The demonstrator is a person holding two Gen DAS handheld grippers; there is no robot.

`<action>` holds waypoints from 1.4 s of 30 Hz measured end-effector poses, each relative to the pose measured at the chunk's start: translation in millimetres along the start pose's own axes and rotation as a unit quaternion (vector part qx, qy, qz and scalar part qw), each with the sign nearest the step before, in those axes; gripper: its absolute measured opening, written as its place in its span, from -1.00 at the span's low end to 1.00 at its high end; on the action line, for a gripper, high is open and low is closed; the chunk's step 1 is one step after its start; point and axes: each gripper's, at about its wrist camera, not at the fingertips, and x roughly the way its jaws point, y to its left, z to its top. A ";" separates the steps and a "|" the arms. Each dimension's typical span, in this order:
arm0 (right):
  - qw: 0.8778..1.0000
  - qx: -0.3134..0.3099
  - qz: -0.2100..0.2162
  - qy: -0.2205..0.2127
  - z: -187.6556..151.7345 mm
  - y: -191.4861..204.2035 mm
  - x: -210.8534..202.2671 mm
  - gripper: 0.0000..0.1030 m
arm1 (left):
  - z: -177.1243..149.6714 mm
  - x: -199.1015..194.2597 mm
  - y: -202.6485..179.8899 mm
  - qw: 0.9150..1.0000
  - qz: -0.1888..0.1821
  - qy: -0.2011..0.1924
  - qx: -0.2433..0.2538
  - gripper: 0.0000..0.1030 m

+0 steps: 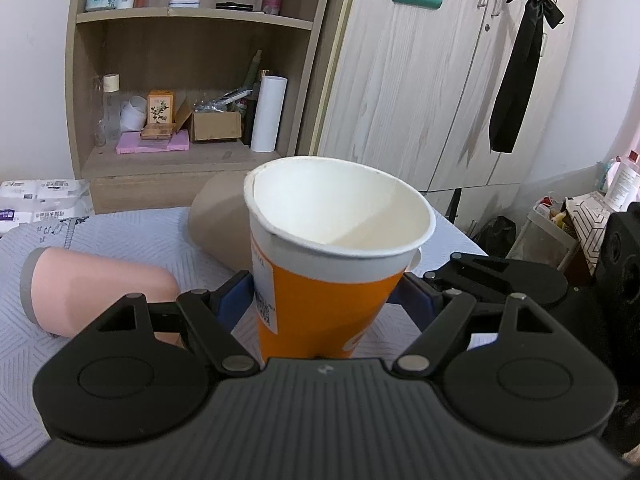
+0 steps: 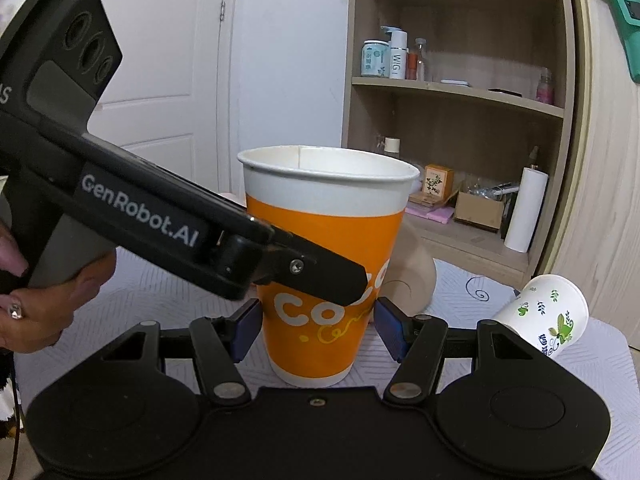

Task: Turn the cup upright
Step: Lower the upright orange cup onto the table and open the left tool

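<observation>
The counter (image 2: pixel 472 292) wears a pale cloth with a fine chevron pattern. At the centre of the right wrist view the orange paper cup (image 2: pixel 324 264) stands upright on it, mouth up, base flat on the cloth. A white paper cup with green leaf print (image 2: pixel 546 314) lies tipped at the right of that view, well apart from the orange one. In the left wrist view a pink cup with a grey rim (image 1: pixel 96 288) lies on its side at the left, and a tan rounded object (image 1: pixel 220 216) rests just behind the orange cup
</observation>
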 end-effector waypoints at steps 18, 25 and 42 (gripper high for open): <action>1.000 0.022 -0.004 0.012 0.9 0.3 -4.4 0.44 | -10.0 1.5 -0.3 0.999 0.003 0.012 -0.030 0.59; 0.997 0.062 -0.021 0.035 -12.6 9.2 -21.2 0.44 | -27.5 -22.4 2.0 0.999 0.015 0.011 -0.045 0.62; 0.986 0.107 -0.118 -0.038 -14.2 55.5 -130.8 0.44 | -65.8 -133.3 -27.5 0.989 0.134 -0.029 -0.055 0.71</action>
